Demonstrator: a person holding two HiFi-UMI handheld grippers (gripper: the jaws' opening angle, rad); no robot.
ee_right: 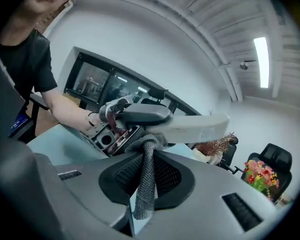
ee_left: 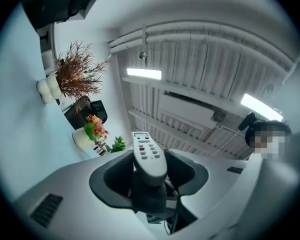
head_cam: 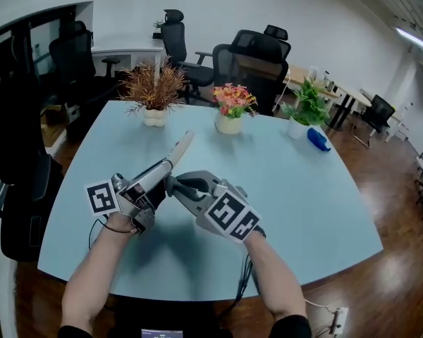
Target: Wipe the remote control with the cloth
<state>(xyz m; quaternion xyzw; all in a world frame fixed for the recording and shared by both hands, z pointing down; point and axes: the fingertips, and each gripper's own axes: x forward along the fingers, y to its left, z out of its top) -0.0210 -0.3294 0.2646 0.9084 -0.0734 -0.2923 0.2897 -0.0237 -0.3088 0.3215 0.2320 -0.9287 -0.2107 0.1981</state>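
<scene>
Head view, centre frame: we note left gripper (head_cam: 163,169) clamped on remote control (head_cam: 182,147); right gripper (head_cam: 173,186) pinches cloth (ee_right: 146,179) against it.

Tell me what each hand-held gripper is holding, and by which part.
Left hand-held gripper: the remote control, clamped by its lower end, the rest sticking out. Right hand-held gripper: the cloth, pinched partway along its length.

Pale blue surface (head_cam: 324,203). White remote (ee_left: 149,159). Dark grey knitted cloth (ee_right: 146,184). Pink-and-yellow flowers (head_cam: 233,98) at twelve o'clock, rusty brown plant (head_cam: 154,86) at eleven, blue object (head_cam: 319,139) at two.
</scene>
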